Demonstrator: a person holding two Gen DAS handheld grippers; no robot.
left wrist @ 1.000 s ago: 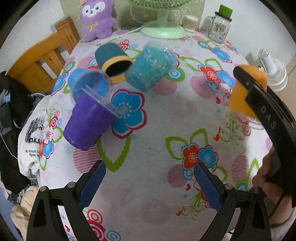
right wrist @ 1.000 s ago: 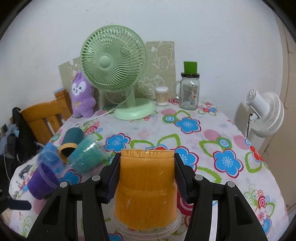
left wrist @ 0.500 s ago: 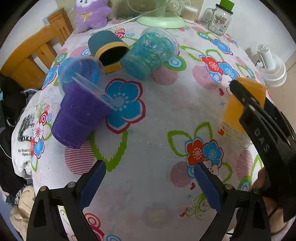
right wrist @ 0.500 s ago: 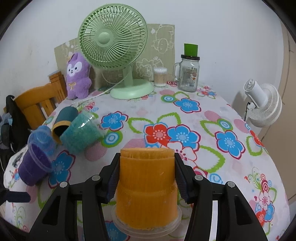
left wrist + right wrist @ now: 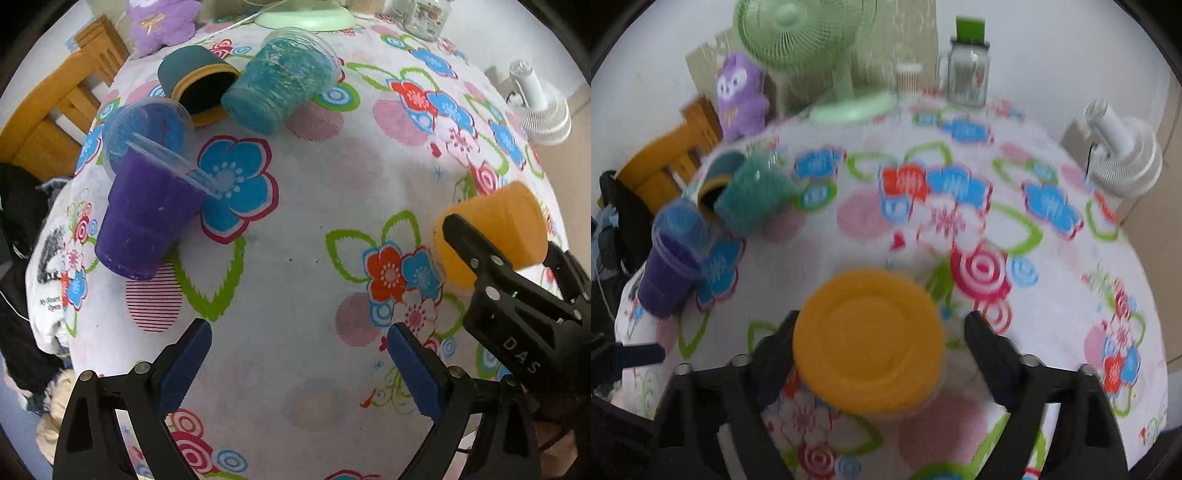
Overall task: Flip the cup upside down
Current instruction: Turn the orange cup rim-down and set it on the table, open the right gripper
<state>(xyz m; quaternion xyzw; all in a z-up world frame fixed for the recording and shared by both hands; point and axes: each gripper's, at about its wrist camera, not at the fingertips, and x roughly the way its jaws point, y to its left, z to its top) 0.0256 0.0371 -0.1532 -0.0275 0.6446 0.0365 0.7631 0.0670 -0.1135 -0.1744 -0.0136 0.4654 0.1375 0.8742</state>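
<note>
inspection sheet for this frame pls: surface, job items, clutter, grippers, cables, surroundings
Surface: table under a floral tablecloth.
Job's things: orange cup base up between the right gripper fingers; left finger touches it, a gap shows at the right finger. Frame blurred.
Clutter: purple cup, blue cup, teal cup and dark cup with yellow rim lying on their sides, clustered; green fan, glass jar, purple plush.
Grippers: left gripper open, holding nothing, over the cloth.
Cables: black cord at the white fan.
Surroundings: wooden chair, white wall.
</note>
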